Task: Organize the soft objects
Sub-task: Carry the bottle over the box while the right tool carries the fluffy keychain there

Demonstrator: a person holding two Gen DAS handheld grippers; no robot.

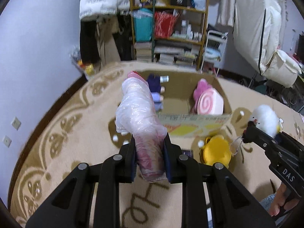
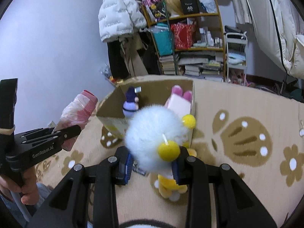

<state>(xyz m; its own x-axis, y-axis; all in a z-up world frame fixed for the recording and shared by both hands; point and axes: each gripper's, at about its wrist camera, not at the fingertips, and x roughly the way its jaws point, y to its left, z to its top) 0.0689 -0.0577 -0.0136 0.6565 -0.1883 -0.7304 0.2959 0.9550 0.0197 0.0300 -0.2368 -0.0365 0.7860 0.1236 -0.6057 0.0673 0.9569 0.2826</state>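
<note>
Fluff compresses easily: my right claw (image 2: pixel 152 163) pinches the puffball (image 2: pixel 153 131) mid-body, left claw (image 1: pixel 149 159) the slippery bagged toy (image 1: pixel 140 117).

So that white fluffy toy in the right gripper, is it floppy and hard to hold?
Probably light: the fluffy toy sits held up by the right gripper without drooping. It likely squashes easily, since the fur bulges beyond the fingers. The yellow pompoms may wobble.

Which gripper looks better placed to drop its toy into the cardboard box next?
Probably left. The left gripper, jaws shut on the plastic-wrapped pink plush, already has its tip over the open cardboard box. The right gripper, holding the fluffy white plush with yellow pompoms, sits further back.
</note>
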